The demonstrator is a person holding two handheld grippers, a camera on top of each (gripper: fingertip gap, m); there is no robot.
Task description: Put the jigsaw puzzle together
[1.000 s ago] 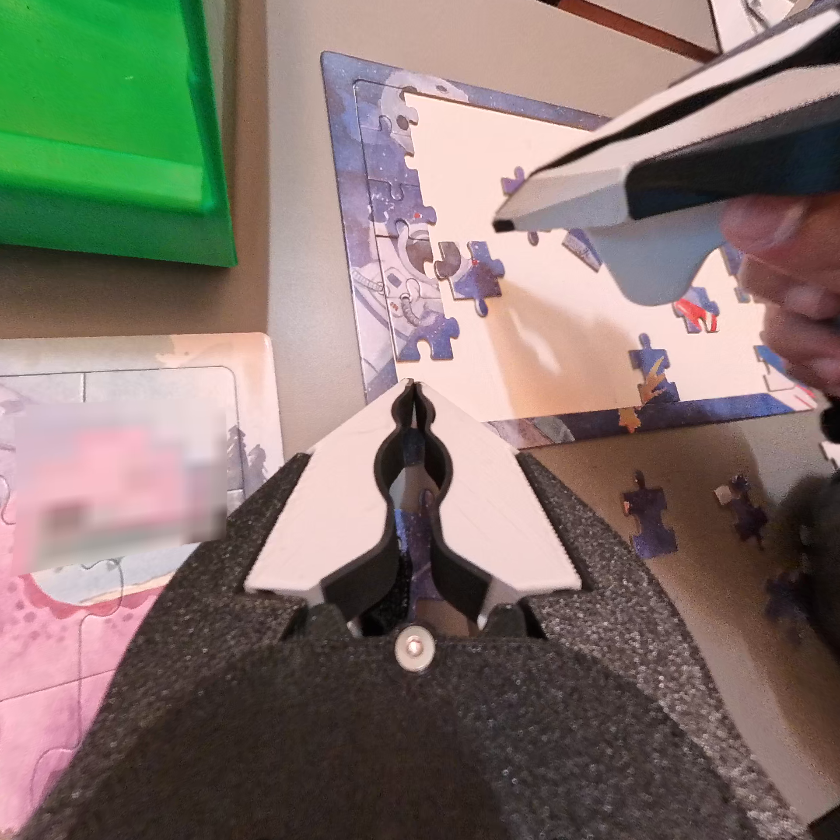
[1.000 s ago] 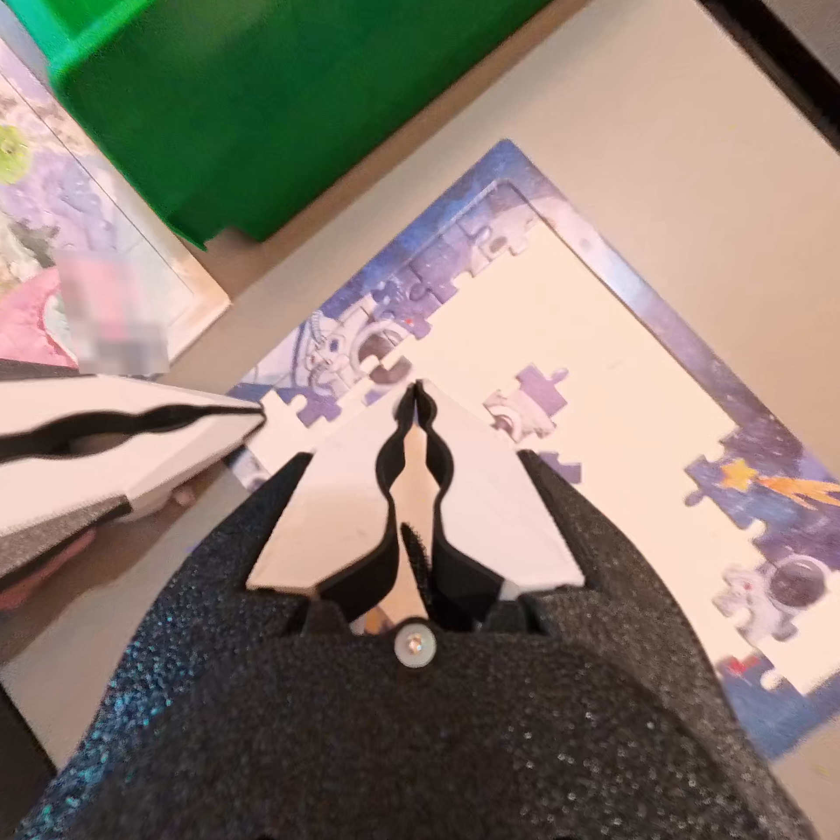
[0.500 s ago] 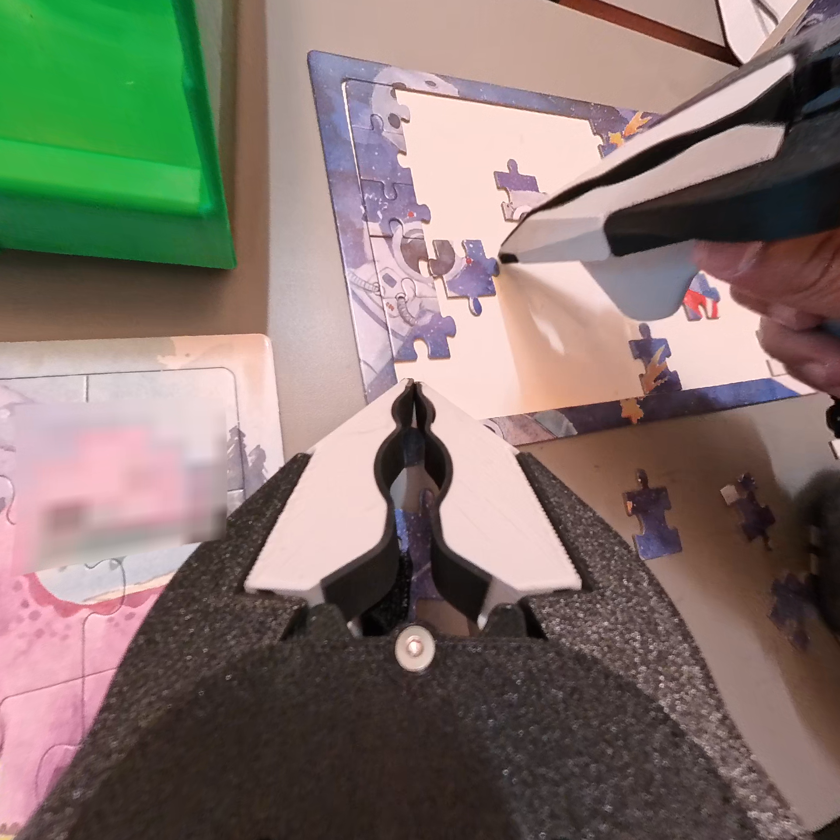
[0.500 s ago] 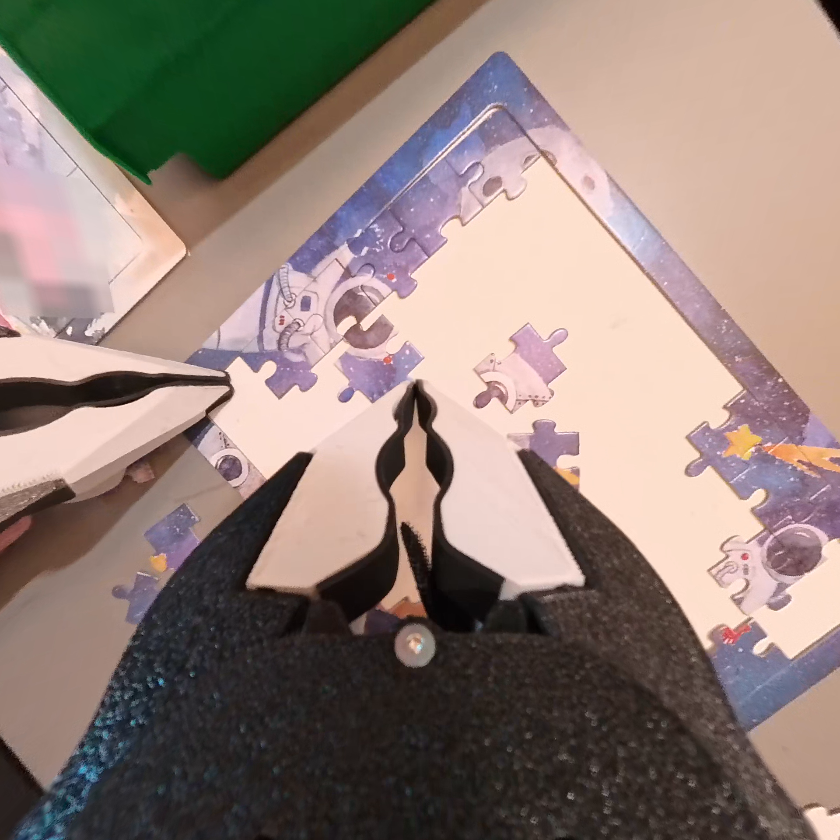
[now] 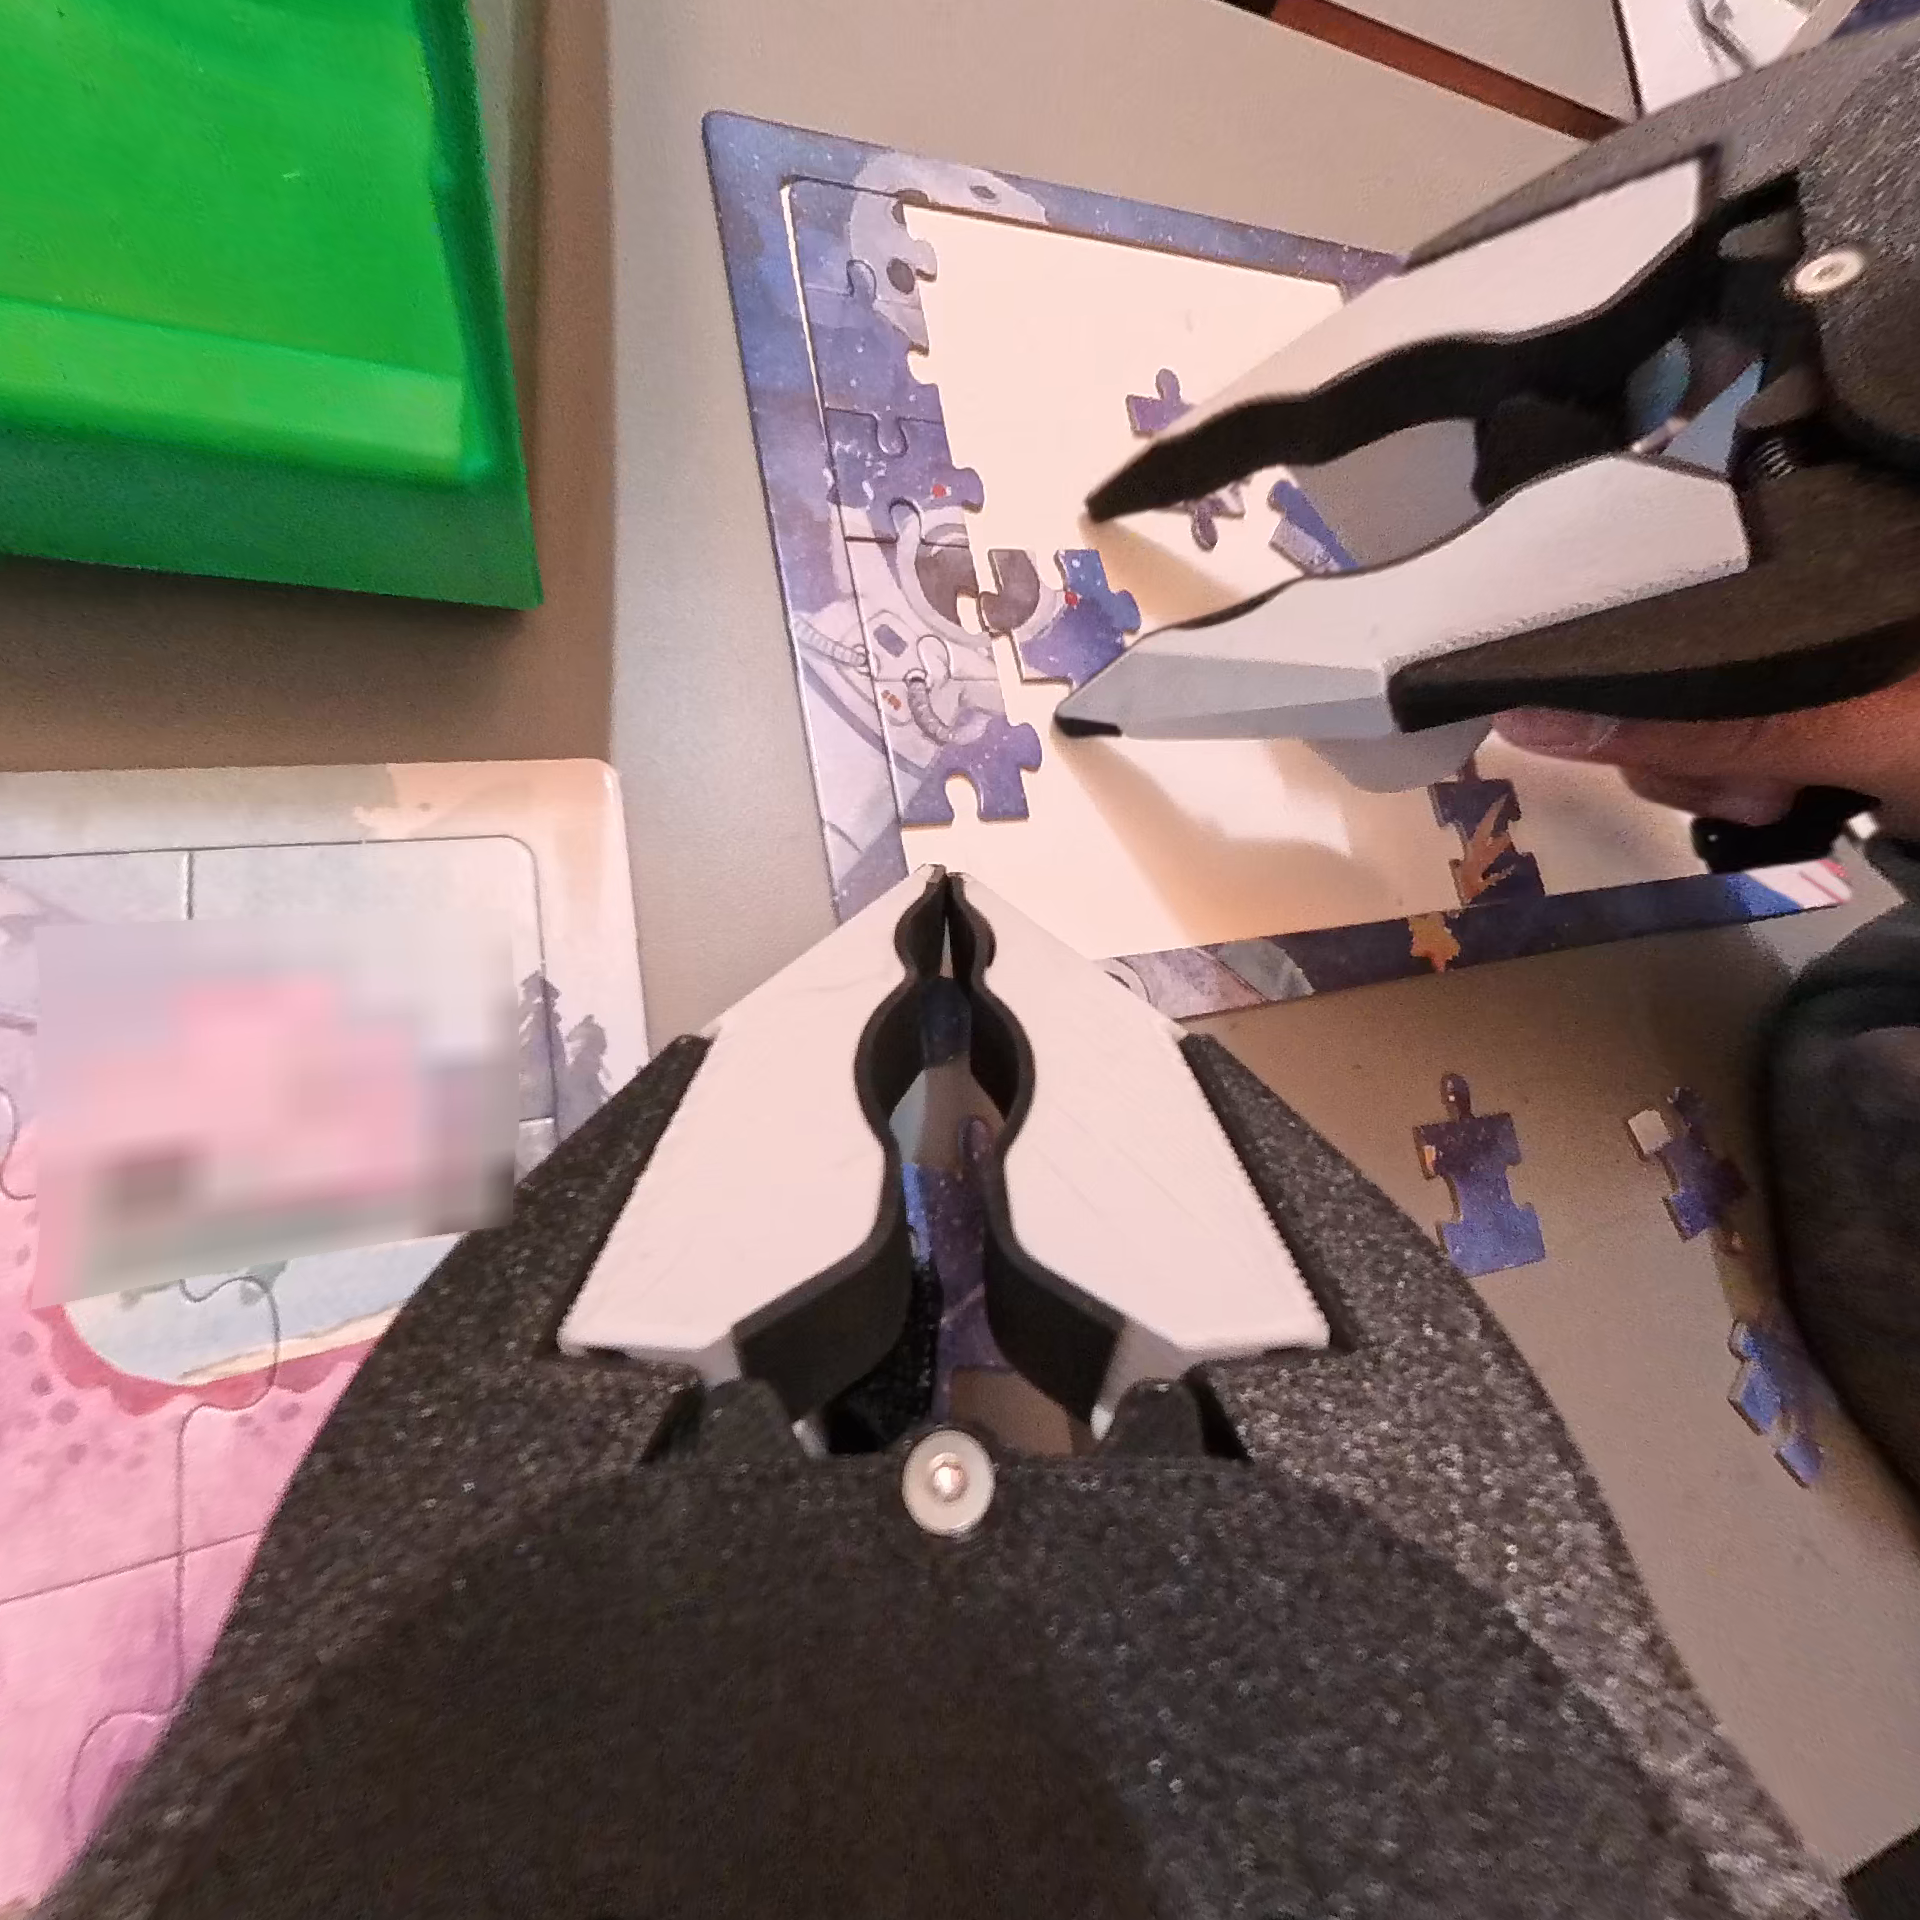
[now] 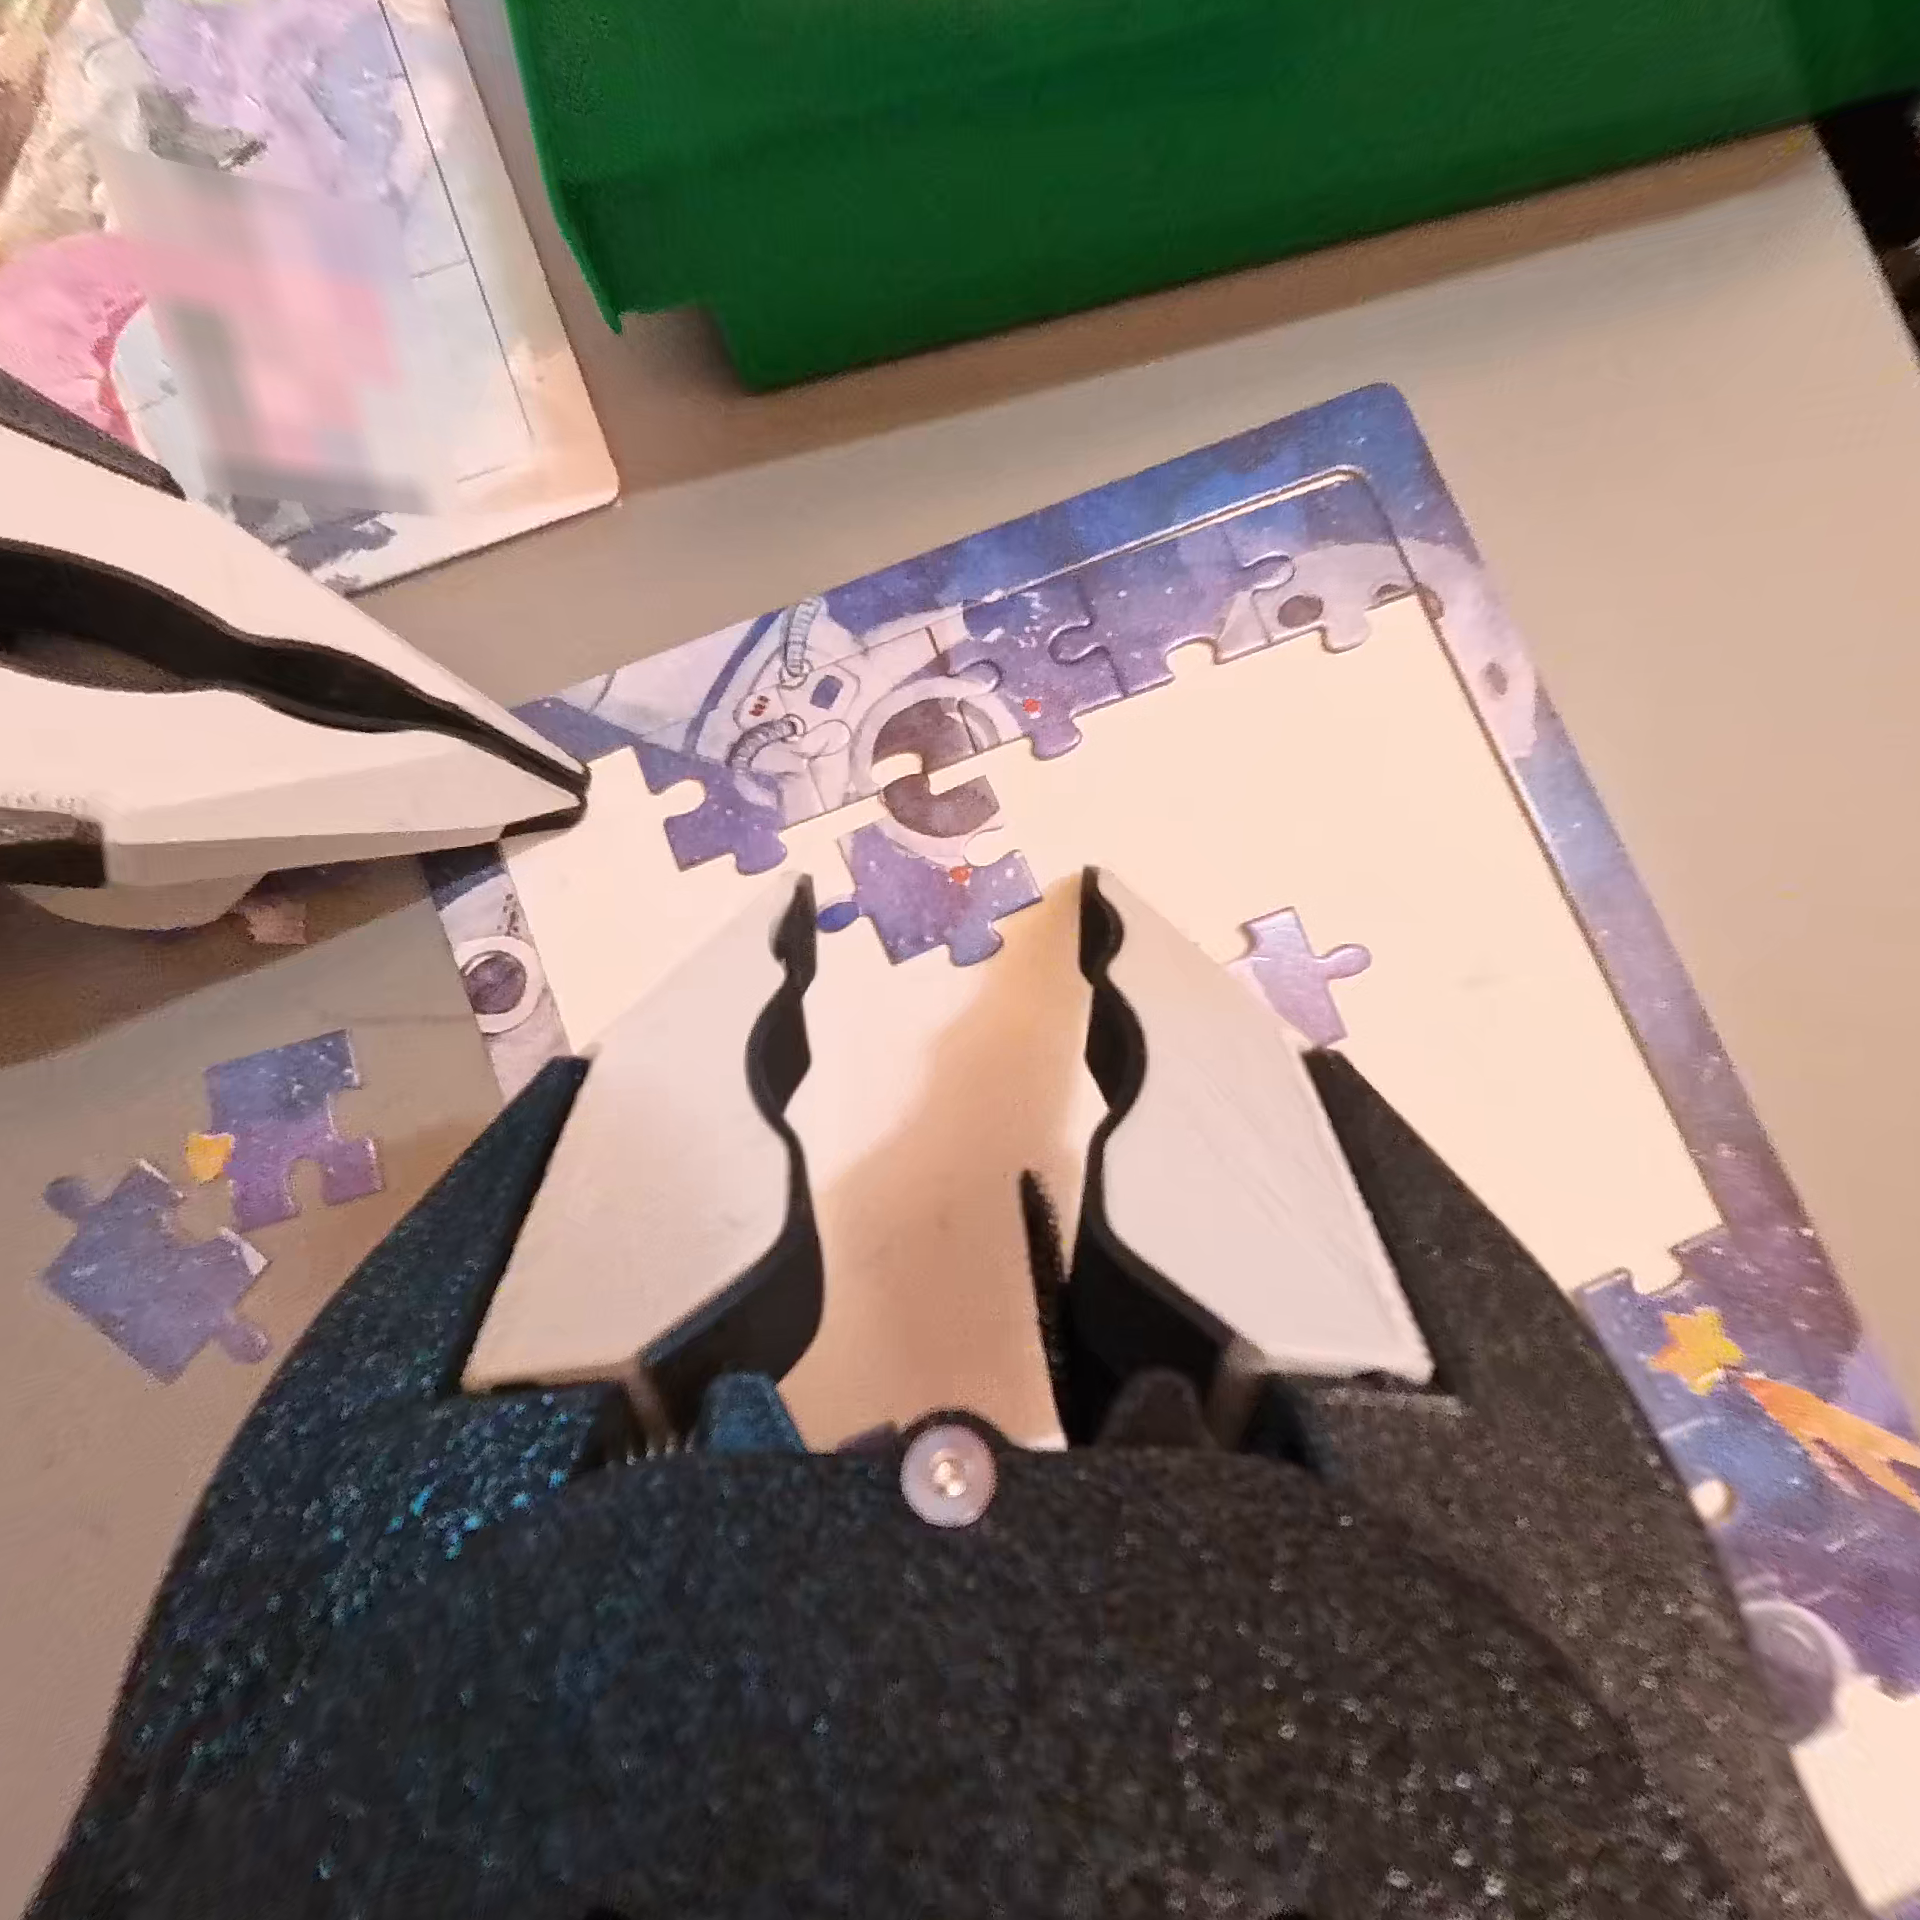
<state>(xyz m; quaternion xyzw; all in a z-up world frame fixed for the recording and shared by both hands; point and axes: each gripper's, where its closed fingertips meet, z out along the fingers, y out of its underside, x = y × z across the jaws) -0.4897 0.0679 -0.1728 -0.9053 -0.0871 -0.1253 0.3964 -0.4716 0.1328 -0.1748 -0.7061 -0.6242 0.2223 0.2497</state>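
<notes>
Since half a second ago the right gripper (image 6: 940, 894) has spread its jaws wide and come lower, so its tips now stand on both sides of the loose helmet piece (image 6: 940, 873). This piece lies inside the puzzle tray (image 6: 1475, 540), just beside the joined pieces (image 6: 831, 707) along the edge, probably ready to be taken and pressed in. The left gripper (image 5: 945, 883) stays clenched at the tray's near edge; whether it holds something I cannot tell. More spare pieces (image 5: 1481, 1184) wait on the table (image 5: 665, 416).
</notes>
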